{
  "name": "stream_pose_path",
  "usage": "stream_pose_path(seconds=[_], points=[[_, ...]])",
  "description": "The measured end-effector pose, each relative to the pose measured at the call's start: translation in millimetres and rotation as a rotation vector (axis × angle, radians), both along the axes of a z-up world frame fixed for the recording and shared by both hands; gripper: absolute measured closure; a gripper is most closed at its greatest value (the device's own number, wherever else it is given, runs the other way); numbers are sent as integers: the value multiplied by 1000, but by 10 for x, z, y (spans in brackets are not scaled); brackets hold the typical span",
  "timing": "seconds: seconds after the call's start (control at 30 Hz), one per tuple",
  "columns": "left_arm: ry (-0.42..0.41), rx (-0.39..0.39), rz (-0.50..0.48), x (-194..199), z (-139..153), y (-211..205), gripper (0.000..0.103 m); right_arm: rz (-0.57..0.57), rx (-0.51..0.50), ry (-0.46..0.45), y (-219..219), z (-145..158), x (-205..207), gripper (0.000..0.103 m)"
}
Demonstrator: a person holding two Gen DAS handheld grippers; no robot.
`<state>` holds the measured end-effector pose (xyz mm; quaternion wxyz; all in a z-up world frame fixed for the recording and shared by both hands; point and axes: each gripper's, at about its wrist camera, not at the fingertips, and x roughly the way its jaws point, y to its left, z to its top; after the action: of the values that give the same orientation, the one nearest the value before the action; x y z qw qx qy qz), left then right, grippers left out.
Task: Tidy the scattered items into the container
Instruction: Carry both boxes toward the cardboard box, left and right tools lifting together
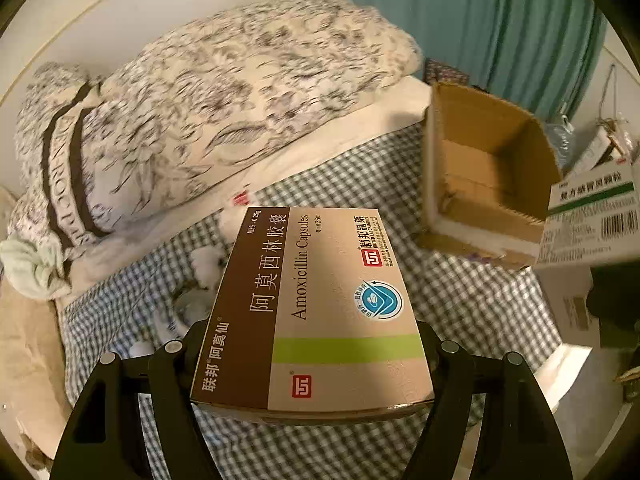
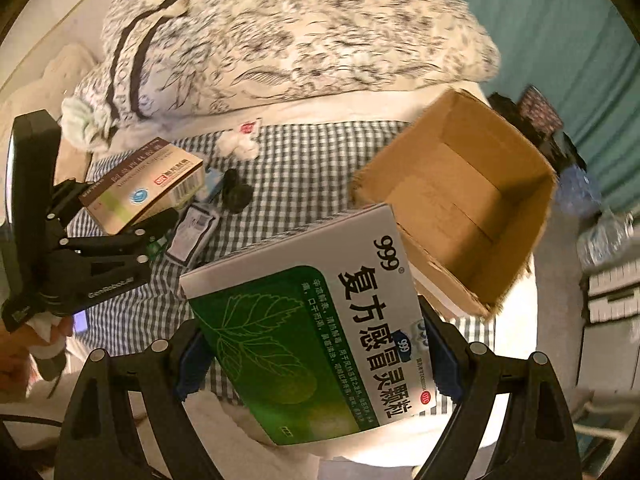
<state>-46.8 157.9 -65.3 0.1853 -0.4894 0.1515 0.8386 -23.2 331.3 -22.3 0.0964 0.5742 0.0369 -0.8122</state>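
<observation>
We are mid-carry, the left tool [image 1: 312, 364] clamped on the amoxicillin box [image 1: 320, 304] and the right tool [image 2: 316, 364] clamped on the green cold-remedy box [image 2: 316, 336], and next we likely must bring each over the open cardboard box [image 2: 472, 200] on the bed [image 2: 304, 160] and release.

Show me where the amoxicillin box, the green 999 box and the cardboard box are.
amoxicillin box [image 1: 320, 312], left wrist view, printed top face.
green 999 box [image 2: 320, 332], right wrist view, printed front face.
cardboard box [image 2: 460, 208], right wrist view, bare inner floor.

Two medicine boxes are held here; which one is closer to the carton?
The green-and-white 999 box in the right tool; its far corner reaches the carton rim. The brown amoxicillin box, in the left tool, is farther off.
</observation>
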Motion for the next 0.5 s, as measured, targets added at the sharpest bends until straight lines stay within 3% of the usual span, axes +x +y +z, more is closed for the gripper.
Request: stream_pose_path(seconds=[0.23,0.5], points=[[0,33,-71,-93,105,514,27,-103,-23,25,411,100,37,14],[3,49,-138,-276,221,1158,27,-179,-59,45,943,125,-234,14]])
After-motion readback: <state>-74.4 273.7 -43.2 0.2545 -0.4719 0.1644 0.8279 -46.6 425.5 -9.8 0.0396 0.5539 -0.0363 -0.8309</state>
